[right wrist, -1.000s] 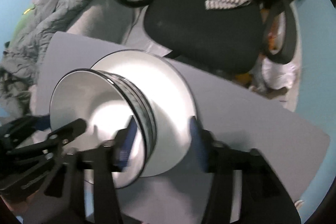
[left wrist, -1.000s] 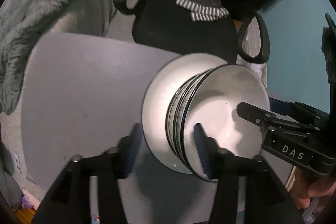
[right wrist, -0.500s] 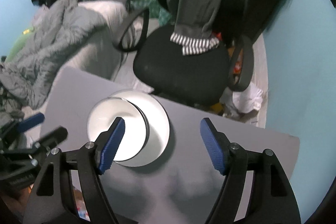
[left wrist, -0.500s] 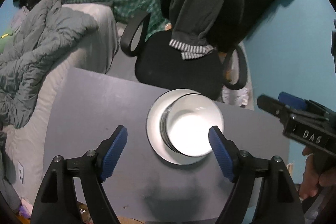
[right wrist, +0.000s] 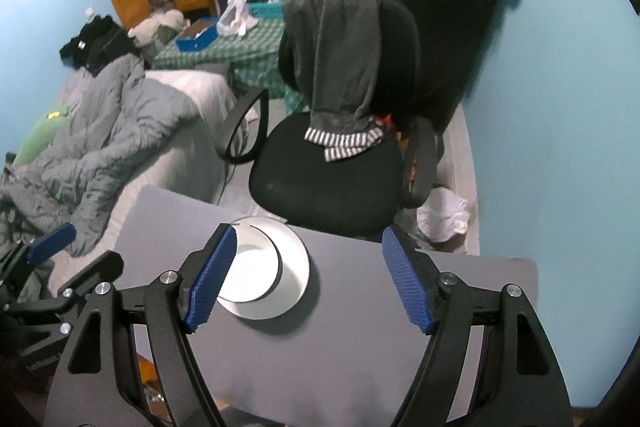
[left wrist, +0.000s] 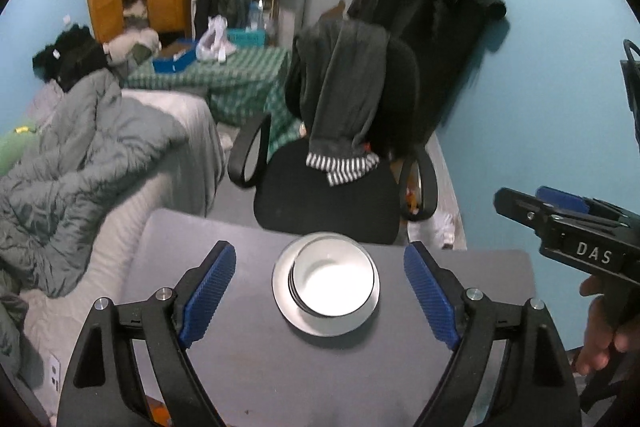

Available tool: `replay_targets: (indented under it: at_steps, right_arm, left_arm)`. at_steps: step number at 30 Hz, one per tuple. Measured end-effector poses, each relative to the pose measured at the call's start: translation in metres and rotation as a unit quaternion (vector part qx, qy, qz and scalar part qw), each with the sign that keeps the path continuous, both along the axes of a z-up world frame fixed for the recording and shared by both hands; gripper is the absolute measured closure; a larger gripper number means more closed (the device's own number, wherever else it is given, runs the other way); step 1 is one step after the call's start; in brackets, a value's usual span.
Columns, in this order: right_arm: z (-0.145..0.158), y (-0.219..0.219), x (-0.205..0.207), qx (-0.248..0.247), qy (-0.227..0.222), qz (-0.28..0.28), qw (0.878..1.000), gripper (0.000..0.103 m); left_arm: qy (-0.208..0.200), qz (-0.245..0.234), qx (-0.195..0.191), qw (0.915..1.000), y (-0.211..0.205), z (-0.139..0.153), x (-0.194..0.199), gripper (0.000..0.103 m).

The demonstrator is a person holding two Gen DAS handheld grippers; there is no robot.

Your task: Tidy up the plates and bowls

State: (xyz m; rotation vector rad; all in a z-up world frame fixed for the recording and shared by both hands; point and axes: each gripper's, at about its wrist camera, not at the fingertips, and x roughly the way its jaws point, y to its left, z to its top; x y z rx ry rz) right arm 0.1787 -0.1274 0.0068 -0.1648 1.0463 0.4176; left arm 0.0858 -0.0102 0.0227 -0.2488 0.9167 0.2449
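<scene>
The left claw (left wrist: 320, 291) stands wide open above the grey tabletop (left wrist: 240, 367), its blue pads well apart and nothing between them; its jaws have just been opening. Seen past and between its two pads, on the tabletop below, a stack of bowls (left wrist: 334, 281) sits nested on a white plate (left wrist: 288, 303), touched by neither pad. The right claw (right wrist: 308, 279) is likewise spread open and empty, its jaws also just having widened. From its view the plate (right wrist: 294, 267) lies beyond and toward its left pad, which hides part of the bowls (right wrist: 250, 275) on it. In the left wrist view the right claw (left wrist: 520, 203) shows at the right edge, off to the side of the stack, with a hand (left wrist: 600, 331) wrapped around its handle. Beyond both claws, past the far edge of the tabletop, stands a black office chair (left wrist: 328, 195) with a grey garment (left wrist: 344, 91) draped over its back, and a bed (left wrist: 120, 155) with a rumpled grey quilt lies off to the left.
</scene>
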Motion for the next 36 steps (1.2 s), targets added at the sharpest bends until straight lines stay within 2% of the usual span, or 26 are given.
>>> replay_targets:
  at_steps: [6,11,16,27,32,36]
  right_arm:
    - [0.015,-0.015,-0.021,-0.011,-0.021,-0.021,1.0,0.028]
    - [0.016,-0.026,-0.034,-0.008,-0.018,-0.034,0.999,0.028]
    - [0.019,-0.042,-0.041,-0.006,-0.016,-0.049,0.999,0.028]
    - [0.022,-0.048,-0.042,-0.005,-0.018,-0.048,0.999,0.028]
    - [0.023,-0.048,-0.041,-0.002,-0.019,-0.047,0.999,0.028]
    - [0.023,-0.048,-0.041,-0.004,-0.018,-0.044,0.999,0.028]
  left_arm:
    - [-0.028,-0.006,0.003,0.9996,-0.006,0.019,-0.013,0.016]
    - [-0.047,-0.015,0.0,0.9988,-0.015,0.032,-0.02,0.015]
    - [-0.066,-0.01,0.027,0.9974,-0.026,0.038,-0.028,0.013]
    - [-0.065,-0.005,0.036,0.9972,-0.035,0.041,-0.032,0.013]
    - [-0.065,0.007,0.022,0.9976,-0.03,0.039,-0.034,0.013]
    - [-0.061,0.006,0.026,0.9978,-0.03,0.039,-0.036,0.013]
